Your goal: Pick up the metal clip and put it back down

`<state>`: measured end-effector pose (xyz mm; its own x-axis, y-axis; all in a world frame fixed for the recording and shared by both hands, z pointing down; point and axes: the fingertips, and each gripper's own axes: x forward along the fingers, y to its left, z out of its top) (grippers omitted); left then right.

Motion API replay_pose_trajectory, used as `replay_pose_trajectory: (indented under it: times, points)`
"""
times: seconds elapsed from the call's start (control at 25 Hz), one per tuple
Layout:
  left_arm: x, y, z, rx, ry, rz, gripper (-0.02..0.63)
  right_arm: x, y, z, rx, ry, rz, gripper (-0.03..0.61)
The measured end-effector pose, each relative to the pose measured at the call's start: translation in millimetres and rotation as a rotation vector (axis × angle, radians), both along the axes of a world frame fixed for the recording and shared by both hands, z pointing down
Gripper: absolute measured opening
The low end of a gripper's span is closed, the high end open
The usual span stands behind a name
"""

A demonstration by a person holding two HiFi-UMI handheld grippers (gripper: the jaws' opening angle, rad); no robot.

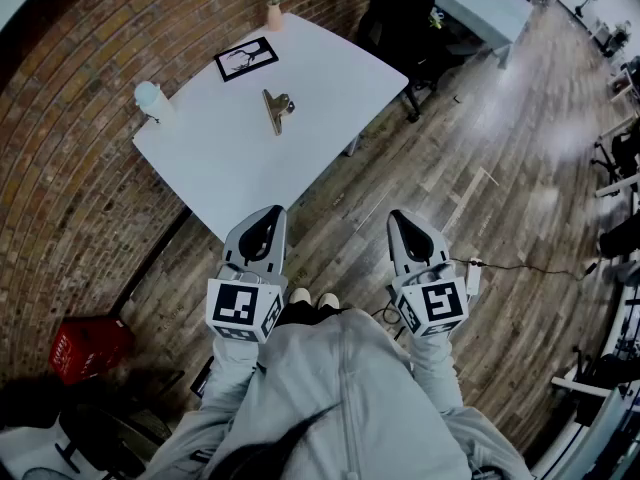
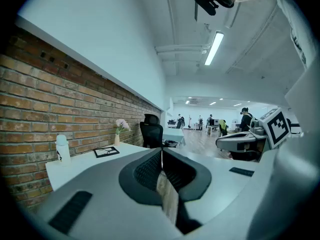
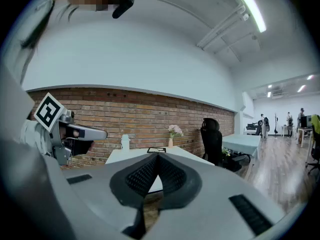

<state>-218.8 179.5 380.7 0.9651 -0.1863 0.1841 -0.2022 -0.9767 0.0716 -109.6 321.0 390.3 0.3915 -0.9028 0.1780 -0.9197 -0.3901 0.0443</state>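
Holding nothing, both hand-held grippers are closed.

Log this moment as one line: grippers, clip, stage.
stage: before pickup | left gripper: shut, empty | right gripper: shut, empty | clip: lying on table, untouched

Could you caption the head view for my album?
Left gripper and right gripper, both shut, hover near a white table bearing a bronze metal clip.
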Motion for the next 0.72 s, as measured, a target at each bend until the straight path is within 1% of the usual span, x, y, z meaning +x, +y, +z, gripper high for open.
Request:
replay_pose_trajectory:
  times: [0.12,0.24,0.4,0.72]
  points:
    - [-2.1,0.6,-0.2,0.003,0.0,-0.001,0.028,-2.4,0.9,-0.5,0.006,0.002,0.0,0.021]
    - [-2.6,3.4,-0.6,0.005,-0.002,-0.003,0.028,-0.1,7.2,-2.1,0.024,-0.003,0.022,0.021]
    - [-2.2,8.5,-0.2,0.014,-0.004,-0.008,0.028,3.6,18.7,0.2,0.042,-0.027,0.038,0.023]
    - [3.8,17.9,3.6,0.024,-0.012,-0.018,0.029,9.5,36.9,10.2,0.044,-0.057,0.044,0.023]
